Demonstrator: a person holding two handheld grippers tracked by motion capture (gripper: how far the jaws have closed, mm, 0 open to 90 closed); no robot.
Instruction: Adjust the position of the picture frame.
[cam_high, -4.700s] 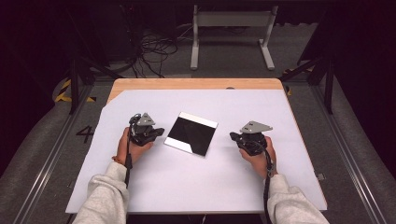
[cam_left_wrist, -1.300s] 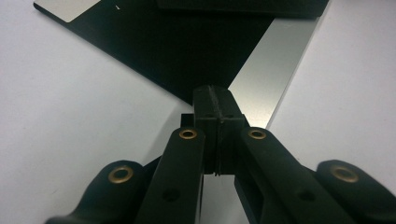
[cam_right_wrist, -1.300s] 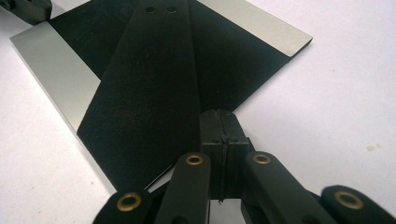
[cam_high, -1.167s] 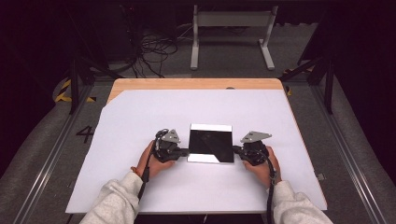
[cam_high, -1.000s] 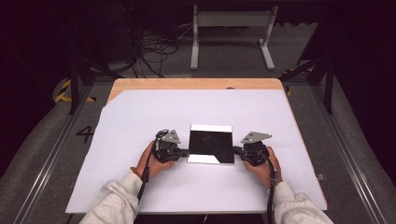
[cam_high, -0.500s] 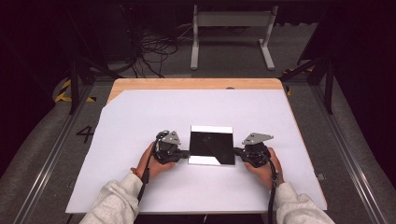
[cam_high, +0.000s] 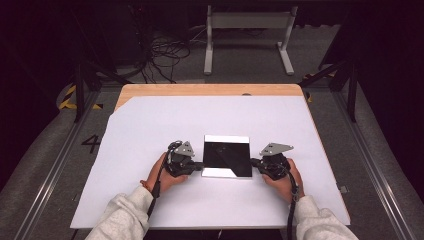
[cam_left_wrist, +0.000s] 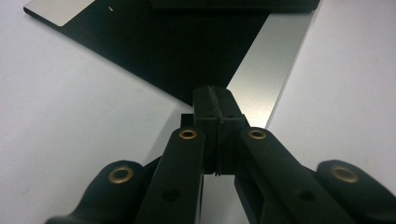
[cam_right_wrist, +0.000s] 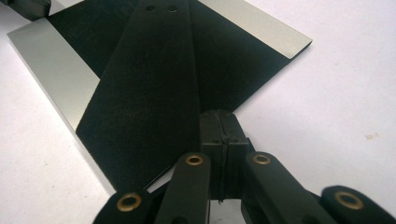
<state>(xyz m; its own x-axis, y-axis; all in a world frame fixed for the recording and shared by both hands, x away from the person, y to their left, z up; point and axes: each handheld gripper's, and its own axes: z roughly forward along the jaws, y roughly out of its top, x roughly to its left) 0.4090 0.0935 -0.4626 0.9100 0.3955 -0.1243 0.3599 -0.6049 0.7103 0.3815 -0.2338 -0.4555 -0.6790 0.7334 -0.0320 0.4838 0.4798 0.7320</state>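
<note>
Where the square plate (cam_high: 227, 156) lies flat near the desk's (cam_high: 150, 120) front middle, bare white sheet runs wide on all sides. Left tongs (cam_high: 199, 164) touch its left edge, right tongs (cam_high: 254, 161) its right edge; both pressed together, pinching nothing. Gripper views add detail: plate (cam_left_wrist: 154, 51) glossy black, mirror-like, with silvery bands (cam_right_wrist: 51, 70) along two edges; tong tips (cam_right_wrist: 219, 125) matte black.

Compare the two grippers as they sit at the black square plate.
The left gripper meets the black plate at its left edge, the right gripper at its right edge. They point toward each other. The left meets it near a silver strip, the right near the dark area. Both are shut, level on the white tabletop.
</note>
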